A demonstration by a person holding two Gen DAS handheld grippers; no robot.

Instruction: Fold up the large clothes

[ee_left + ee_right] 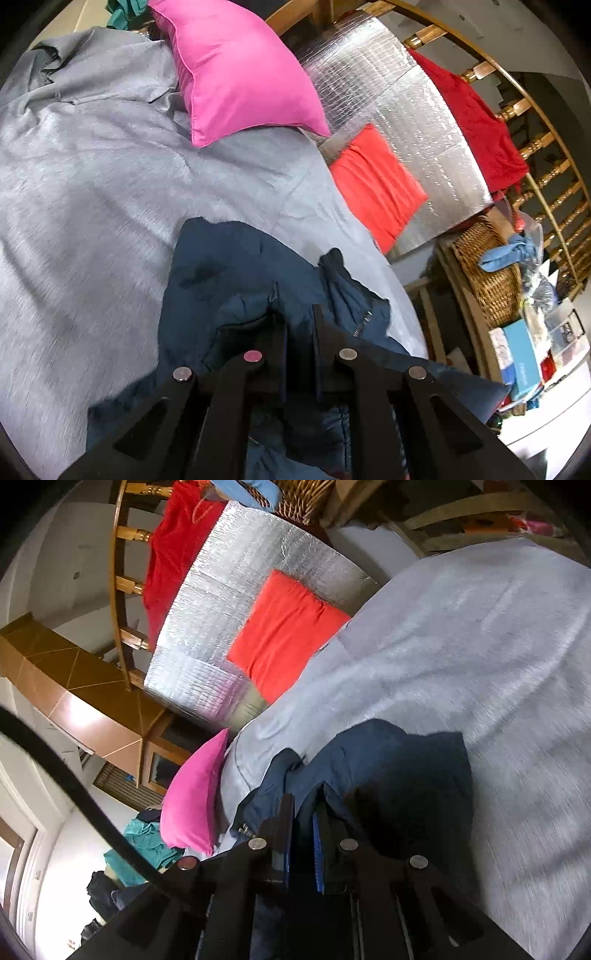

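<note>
Item: navy jacket [236, 280], pinched in closed left gripper [299, 317] and closed right gripper [306, 805], over grey bedspread [92, 177]. Step: carrying it. Next: spread flat.

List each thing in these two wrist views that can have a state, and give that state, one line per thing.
left gripper: shut on the navy jacket
right gripper: shut on the navy jacket
navy jacket: bunched, lifted at both grips, over the grey sheet
grey sheet: spread, lightly creased
pink pillow: lying on the sheet
orange cushion: flat on the silver mat
red garment: draped over the wooden railing
</note>
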